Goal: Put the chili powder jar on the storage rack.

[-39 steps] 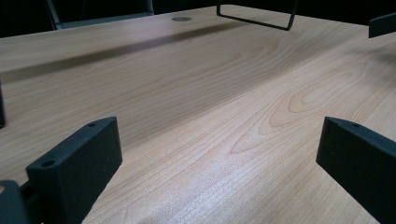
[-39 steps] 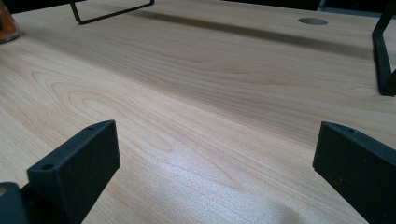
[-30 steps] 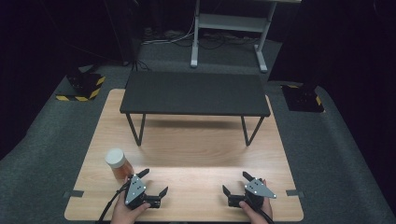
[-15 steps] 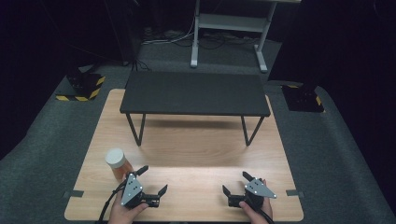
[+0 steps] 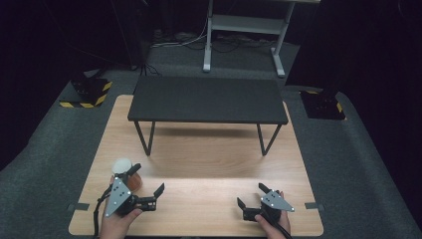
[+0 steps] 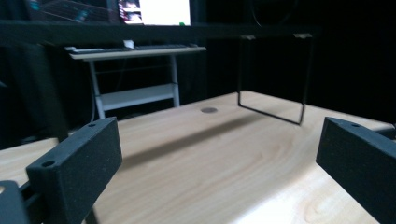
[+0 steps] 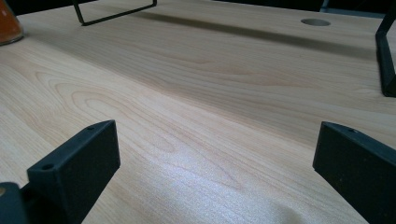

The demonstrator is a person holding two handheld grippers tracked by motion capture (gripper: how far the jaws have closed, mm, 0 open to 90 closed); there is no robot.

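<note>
A small orange container with a round white lid [image 5: 123,169] stands upright on the light wooden worktop [image 5: 209,164], near its front left corner. The left gripper [image 5: 147,187] sits just beside it on the side nearer the person, its far finger reaching past the container's right side, though whether it touches cannot be told from the high view. The fingers [image 6: 79,161] of this gripper are spread wide, with only bare wood between them in the left gripper view. The container's orange base [image 7: 9,25] shows at the upper left edge of the right gripper view. The right gripper [image 5: 253,197] rests well apart from it, near the front right of the worktop, held in the person's right hand [image 5: 271,224], its fingers [image 7: 77,163] also wide and holding nothing. Across the far half of the worktop stands a low black rectangular bench on thin metal legs [image 5: 206,99].
</note>
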